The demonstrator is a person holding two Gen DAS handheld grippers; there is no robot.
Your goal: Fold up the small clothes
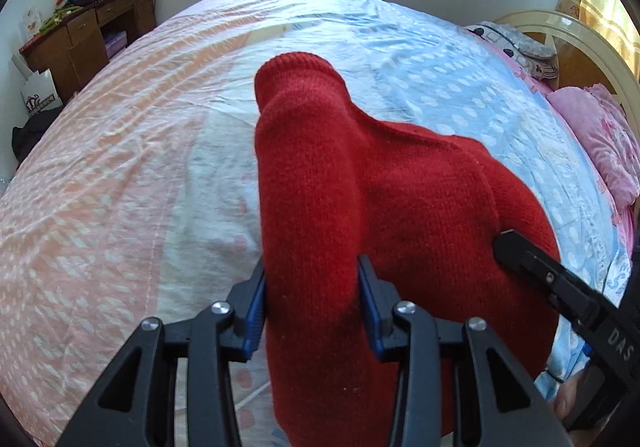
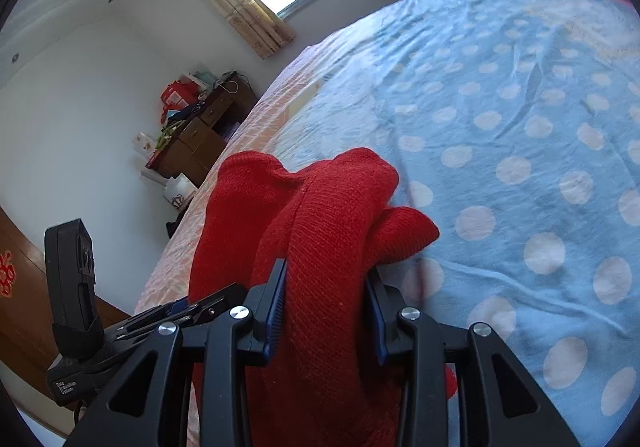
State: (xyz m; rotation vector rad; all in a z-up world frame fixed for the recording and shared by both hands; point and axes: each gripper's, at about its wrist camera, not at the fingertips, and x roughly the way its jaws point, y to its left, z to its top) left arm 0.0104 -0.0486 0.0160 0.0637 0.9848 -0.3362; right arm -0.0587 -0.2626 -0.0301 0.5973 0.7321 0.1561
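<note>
over the bed, from the left wrist view, the left gripper clamps a thick fold of the red knitted garment between its blue pads, jaws partly closed around the bunched wool. the right gripper reaches in from the right, its tip against the same garment. from the right wrist view, the right gripper pinches a rolled edge of the red knitted garment above the blue dotted sheet.

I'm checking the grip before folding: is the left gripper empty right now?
No, the left gripper has the red knitted garment bunched between its blue fingers.
</note>
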